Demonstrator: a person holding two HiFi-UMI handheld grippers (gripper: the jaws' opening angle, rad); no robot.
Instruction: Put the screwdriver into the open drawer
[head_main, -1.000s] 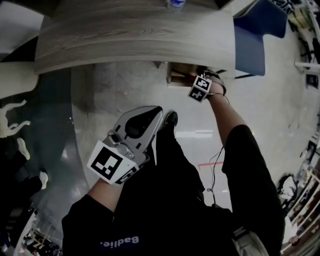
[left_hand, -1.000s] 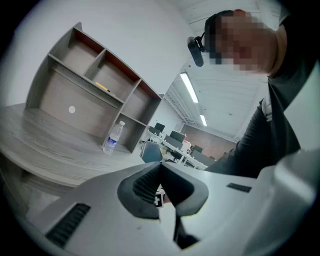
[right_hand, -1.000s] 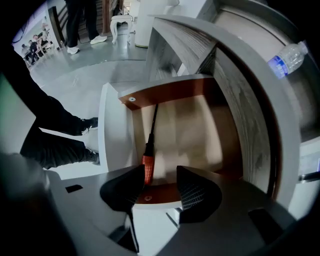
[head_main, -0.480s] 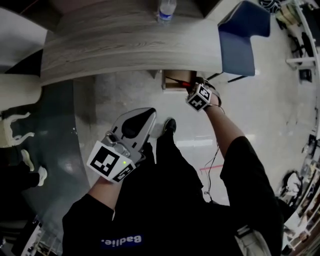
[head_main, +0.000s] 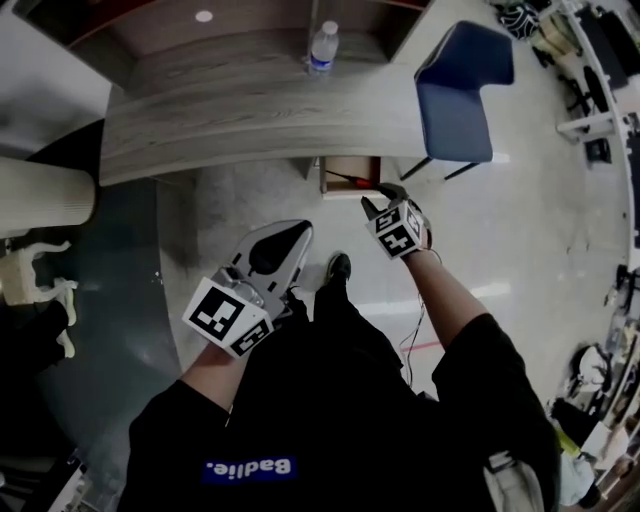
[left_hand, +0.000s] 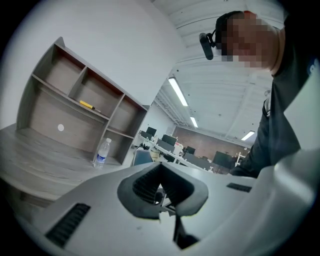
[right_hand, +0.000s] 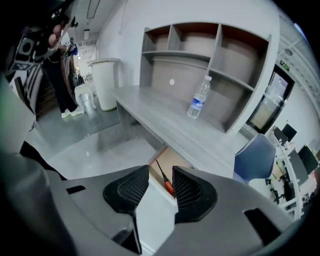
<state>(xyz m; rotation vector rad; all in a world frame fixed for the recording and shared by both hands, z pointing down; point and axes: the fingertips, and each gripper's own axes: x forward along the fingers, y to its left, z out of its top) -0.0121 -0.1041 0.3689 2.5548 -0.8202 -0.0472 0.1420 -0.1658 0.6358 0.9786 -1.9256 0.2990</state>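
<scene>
A: Right tool (head_main: 380, 197), what pose?
B: Held out ahead on a stretched forearm, tipped down at a slant. Jaws apart with a medium gap, just been closing, nothing between.
A: And the screwdriver (head_main: 352, 181)?
B: Just beyond the tips of the right tool, lying inside the open drawer (head_main: 340, 166) under the bench (head_main: 250, 110). Not touching the jaws; seen through their gap in the right gripper view.
A: Left tool (head_main: 296, 232)?
B: Low near the body, to the left of the right tool, pointing nearly level. Jaws together, empty.
</scene>
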